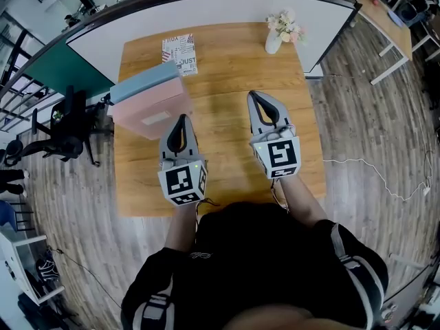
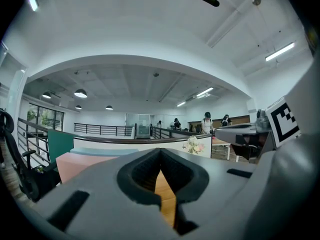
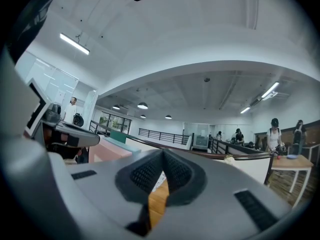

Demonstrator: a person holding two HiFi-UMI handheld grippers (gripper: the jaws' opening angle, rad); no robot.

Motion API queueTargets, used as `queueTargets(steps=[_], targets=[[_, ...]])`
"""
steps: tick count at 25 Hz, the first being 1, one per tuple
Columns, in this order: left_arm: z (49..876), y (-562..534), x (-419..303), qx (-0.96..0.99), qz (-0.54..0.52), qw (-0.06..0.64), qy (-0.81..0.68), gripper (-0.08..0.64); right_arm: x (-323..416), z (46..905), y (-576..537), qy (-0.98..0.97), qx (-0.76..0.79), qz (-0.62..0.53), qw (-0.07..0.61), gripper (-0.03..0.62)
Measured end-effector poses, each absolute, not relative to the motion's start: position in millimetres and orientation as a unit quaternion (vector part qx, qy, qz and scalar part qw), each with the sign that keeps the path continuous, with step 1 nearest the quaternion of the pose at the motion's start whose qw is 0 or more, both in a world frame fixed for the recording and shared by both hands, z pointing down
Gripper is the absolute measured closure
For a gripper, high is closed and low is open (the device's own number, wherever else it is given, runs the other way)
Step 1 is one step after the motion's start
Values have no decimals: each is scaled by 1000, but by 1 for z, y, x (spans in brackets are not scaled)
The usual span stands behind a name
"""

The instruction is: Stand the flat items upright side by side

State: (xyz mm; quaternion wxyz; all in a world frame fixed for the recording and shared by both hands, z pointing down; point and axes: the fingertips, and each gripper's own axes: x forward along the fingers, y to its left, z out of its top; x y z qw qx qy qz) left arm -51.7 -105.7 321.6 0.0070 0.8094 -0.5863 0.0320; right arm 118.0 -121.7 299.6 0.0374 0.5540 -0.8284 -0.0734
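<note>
A thick pink slab [image 1: 152, 112] with a pale blue slab [image 1: 143, 82] stacked on it lies at the left side of the wooden table [image 1: 227, 67]. A printed booklet [image 1: 179, 52] lies flat behind them. My left gripper [image 1: 181, 118] is shut and empty, with its tip just right of the pink slab's near corner. My right gripper [image 1: 252, 95] is shut and empty over the table's middle. In the left gripper view the pink slab [image 2: 80, 161] and blue slab [image 2: 100, 150] sit left of the closed gripper [image 2: 160, 152]. In the right gripper view the gripper [image 3: 163, 152] is closed on nothing.
A small vase of flowers [image 1: 280, 31] stands at the table's far right corner. A white partition wall [image 1: 206, 9] runs behind the table. Office chairs [image 1: 65, 126] stand on the floor at the left. A cable [image 1: 371, 170] lies on the floor at the right.
</note>
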Motion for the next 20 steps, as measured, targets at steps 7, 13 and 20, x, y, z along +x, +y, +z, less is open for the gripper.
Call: queueTargets(steps=[7,13,20], targets=[[319,-104,-53,809,34,0,-586,561,115,305,-120,-830,552,-67,43,588],[323,-106,-58,807,36,3,-590,561,118,309,-123,-828,555,-63,46,588],[321,-105,-55,809,40,-5,-586,561,110,307,-122,-832,548,-66,44,588]])
